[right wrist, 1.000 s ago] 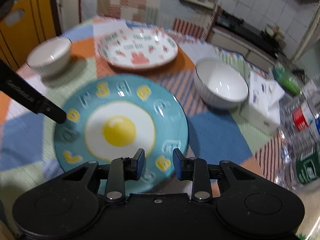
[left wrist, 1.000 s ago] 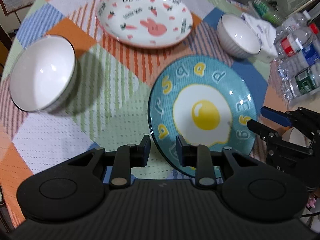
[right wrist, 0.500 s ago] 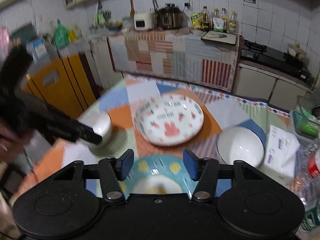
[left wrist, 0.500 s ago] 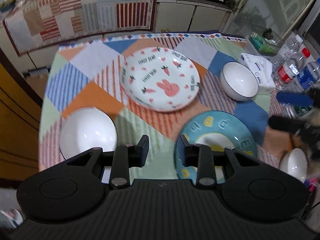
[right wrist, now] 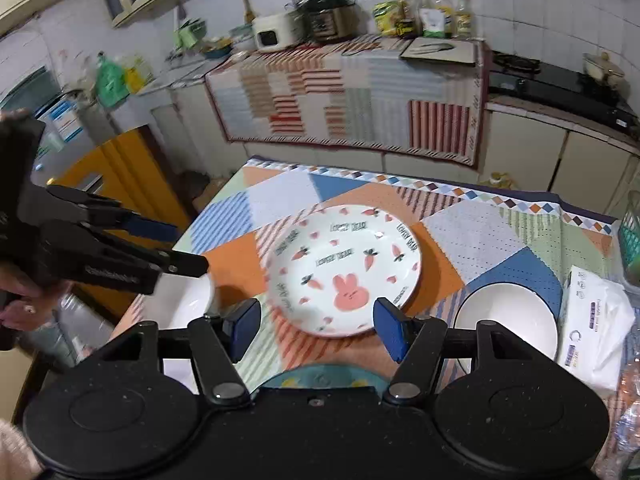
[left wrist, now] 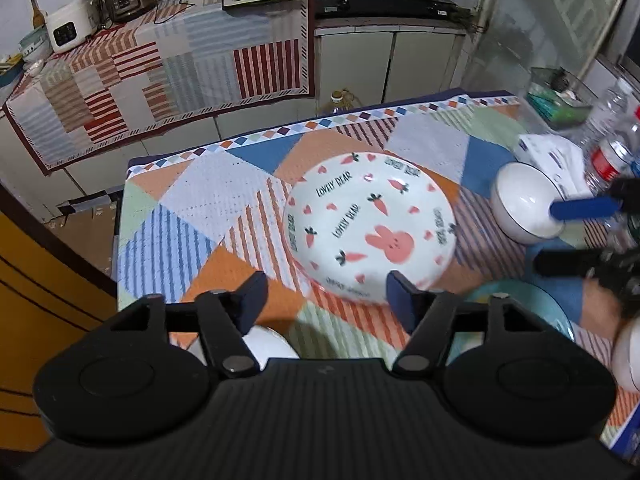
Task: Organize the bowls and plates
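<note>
My left gripper [left wrist: 326, 294] hangs above the surface [left wrist: 208, 200] with its jaws wide; they have just been opening, and nothing is between them. My right gripper [right wrist: 316, 330] is also spread wide and empty, its jaws likewise just opened further.

Ahead of both grippers, framed between the fingertips, lies the white plate with the pink rabbit and carrots [left wrist: 370, 226], flat on the patchwork cloth and touched by neither gripper. The blue plate [left wrist: 532, 300] sits just below and to the right of my left gripper's right finger, mostly hidden; from the right wrist only its rim [right wrist: 320, 378] peeks out under my gripper's body.

One white bowl [left wrist: 264, 344] lies under my left gripper's left finger, partly covered. A second white bowl [right wrist: 506, 320] stands beyond my right gripper's right finger, next to a pack of tissues [right wrist: 596, 320]. In the left wrist view my right gripper [left wrist: 576, 236] shows blurred at the right edge, over that second bowl [left wrist: 524, 204]. Plastic bottles [left wrist: 612, 152] stand further right.
</note>
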